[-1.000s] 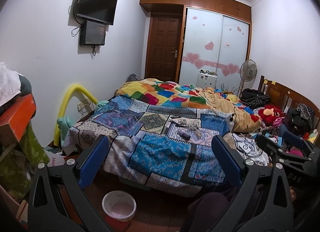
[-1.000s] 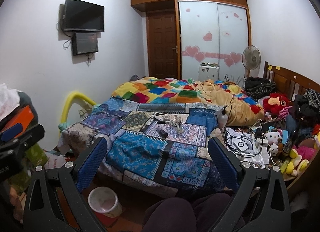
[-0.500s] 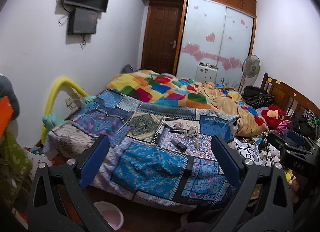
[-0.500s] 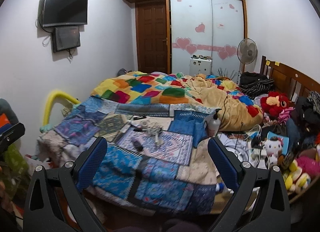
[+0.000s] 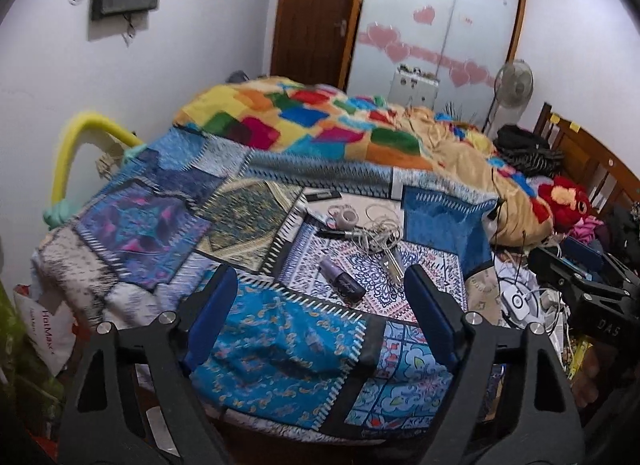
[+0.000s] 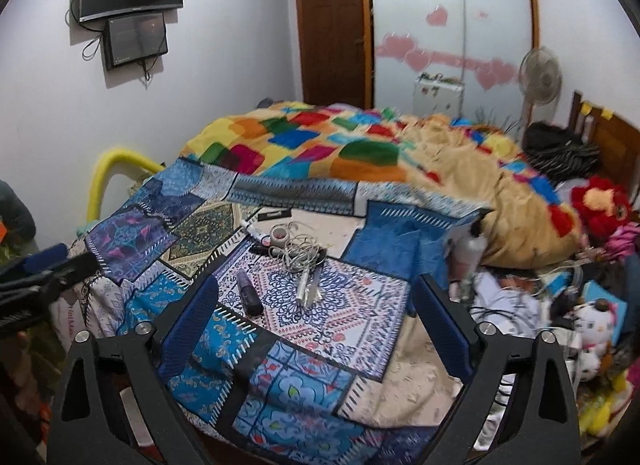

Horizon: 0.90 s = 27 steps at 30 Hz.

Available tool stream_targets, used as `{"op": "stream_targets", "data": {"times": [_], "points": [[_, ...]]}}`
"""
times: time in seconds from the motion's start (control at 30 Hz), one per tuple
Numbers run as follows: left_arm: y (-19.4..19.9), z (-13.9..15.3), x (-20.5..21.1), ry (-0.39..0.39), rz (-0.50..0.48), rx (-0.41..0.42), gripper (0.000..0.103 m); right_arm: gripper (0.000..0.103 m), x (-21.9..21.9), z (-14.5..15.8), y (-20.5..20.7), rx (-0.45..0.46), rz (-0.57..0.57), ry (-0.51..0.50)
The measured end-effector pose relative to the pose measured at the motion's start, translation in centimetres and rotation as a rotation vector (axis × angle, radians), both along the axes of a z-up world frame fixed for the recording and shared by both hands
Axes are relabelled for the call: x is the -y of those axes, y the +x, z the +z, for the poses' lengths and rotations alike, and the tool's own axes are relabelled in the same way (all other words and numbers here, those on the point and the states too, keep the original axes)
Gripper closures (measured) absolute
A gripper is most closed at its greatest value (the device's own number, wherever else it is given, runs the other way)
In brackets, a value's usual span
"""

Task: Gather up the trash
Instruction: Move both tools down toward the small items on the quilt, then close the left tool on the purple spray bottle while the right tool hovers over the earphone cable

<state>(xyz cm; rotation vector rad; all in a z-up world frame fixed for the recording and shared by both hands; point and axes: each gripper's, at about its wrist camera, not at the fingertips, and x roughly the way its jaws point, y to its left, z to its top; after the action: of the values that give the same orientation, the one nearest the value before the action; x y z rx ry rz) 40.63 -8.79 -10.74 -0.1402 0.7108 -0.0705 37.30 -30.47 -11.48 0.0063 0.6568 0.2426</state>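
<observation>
We note, at far left in the left wrist view, a yellow foam tube (image 5: 76,145) bent in an arch against the white wall. Next to it begins the bed, covered by a patchwork quilt (image 5: 280,337) of blue printed squares, soft and wrinkled, with a fleecy blanket (image 5: 320,121) of bright colour blocks bunched behind it. Our left gripper (image 5: 320,313) hangs over the quilt's near edge; its blue padded jaws have just been closing a little yet stand wide apart with nothing between them. The trash lies mid-bed: a small purple cylinder (image 5: 344,283) with a dark cap lying on its side, behind it a roll of tape (image 5: 344,217), and just right of these a loose tangle of pale cord (image 5: 380,235). Our right gripper (image 6: 316,317), seen in its own view, also has jaws spread and empty, just narrowed slightly, with the purple cylinder (image 6: 249,292) just beyond its left pad and untouched. Farther right, a red plush toy (image 6: 600,205) sits by the wooden headboard (image 6: 612,145), above a heap of wires and soft toys too cluttered to sort.
</observation>
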Motion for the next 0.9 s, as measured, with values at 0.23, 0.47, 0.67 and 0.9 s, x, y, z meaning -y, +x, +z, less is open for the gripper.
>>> {"op": "stream_targets", "data": {"times": [0.23,0.47,0.67,0.9], "points": [[6.3,-4.9,2.2,0.023,-0.021,-0.081,0.018,0.028,0.6,-4.3,6.7,-0.129,0.033,0.043],[11.5,-10.4,3.8,0.011,-0.039,-0.185,0.031,0.039,0.8,-7.8,12.3,-0.239,0.092,0.125],[13.9,-13.6,5.1,0.008,-0.054,-0.238,0.048,0.047,-0.2,-9.9,16.0,-0.279,0.121,0.136],[14.9,-16.1,5.7,-0.003,-0.038,-0.274,0.053,0.060,-1.8,-12.5,19.6,-0.354,0.152,0.166]]}}
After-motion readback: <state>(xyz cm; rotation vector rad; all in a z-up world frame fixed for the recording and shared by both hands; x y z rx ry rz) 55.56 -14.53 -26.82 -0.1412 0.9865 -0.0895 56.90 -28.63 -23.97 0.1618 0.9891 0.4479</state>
